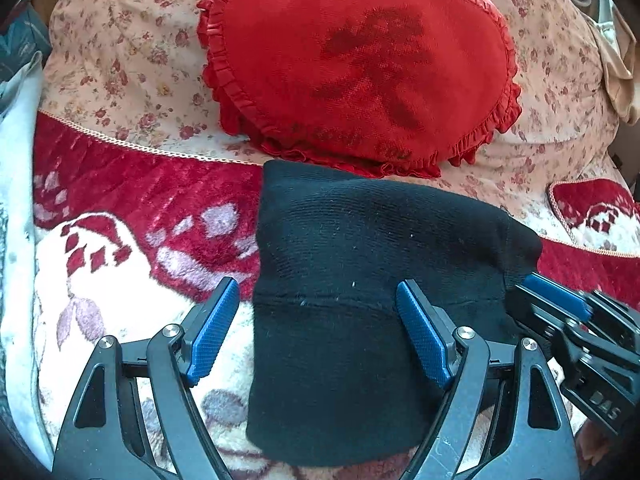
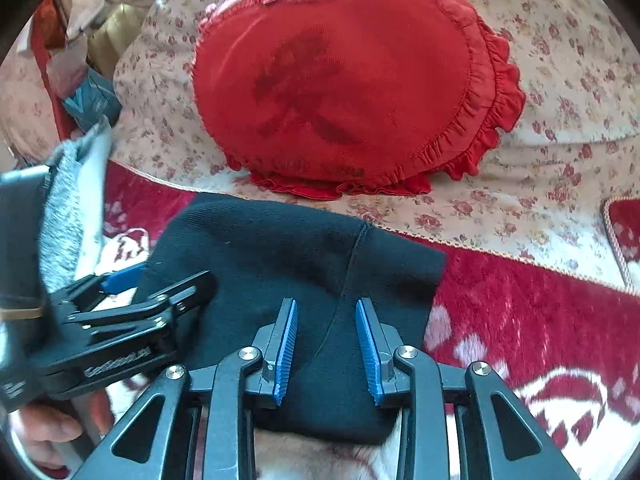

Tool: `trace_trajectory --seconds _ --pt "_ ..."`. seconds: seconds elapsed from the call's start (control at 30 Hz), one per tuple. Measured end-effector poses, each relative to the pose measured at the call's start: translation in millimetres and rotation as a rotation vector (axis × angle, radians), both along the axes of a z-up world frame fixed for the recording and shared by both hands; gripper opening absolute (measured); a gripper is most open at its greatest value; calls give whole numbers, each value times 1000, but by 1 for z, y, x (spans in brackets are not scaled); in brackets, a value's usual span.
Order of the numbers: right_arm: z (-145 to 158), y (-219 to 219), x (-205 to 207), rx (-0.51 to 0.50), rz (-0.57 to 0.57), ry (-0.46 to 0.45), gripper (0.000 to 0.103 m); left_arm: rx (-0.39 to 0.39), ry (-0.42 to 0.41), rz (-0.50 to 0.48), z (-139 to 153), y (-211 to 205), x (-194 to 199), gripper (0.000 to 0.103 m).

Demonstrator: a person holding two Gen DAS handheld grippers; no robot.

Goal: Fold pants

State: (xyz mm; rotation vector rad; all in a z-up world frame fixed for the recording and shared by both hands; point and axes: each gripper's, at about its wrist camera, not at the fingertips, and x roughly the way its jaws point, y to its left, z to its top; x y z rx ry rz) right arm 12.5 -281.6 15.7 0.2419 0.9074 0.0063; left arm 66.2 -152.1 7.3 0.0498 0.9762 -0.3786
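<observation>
The black pants [image 1: 360,300] lie folded into a compact rectangle on a red and white plush blanket [image 1: 120,240]. My left gripper [image 1: 317,284] stands wide open over the pants' left edge. One pad is above the cloth, the other is off it over the blanket, and neither presses. In the right wrist view my right gripper [image 2: 326,304] hovers over the pants [image 2: 280,248] near a seam. Its jaws are partly apart with flat cloth below and nothing pinched. Each gripper shows in the other's view: the right gripper [image 1: 532,292] at the pants' right edge, the left gripper [image 2: 168,280] at their left.
A red heart-shaped frilled cushion [image 1: 360,64] leans just behind the pants on a floral cover [image 2: 540,140]. A grey-white cloth [image 2: 68,208] hangs at the left. A hand [image 2: 44,428] holds the left gripper. Clutter [image 2: 88,60] sits at the far left.
</observation>
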Motion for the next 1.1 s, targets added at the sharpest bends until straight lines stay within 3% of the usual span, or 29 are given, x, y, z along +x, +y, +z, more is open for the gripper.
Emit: trace_trajectory --seconds 0.17,0.37,0.53,0.67,1.1 --pt "9 14 -20 -20 3 -20 29 12 -27 24 9 6 -13 81" --pt "-8 31 -25 -101 12 6 29 6 -69 46 20 17 -32 81" --pt "7 33 -33 -37 11 -19 29 24 -105 51 29 28 -49 81" --pt "13 43 -41 -51 11 -32 29 72 -136 69 34 36 -59 81" --pt "28 66 -59 -47 19 -55 33 66 -187 131 45 66 -98 81"
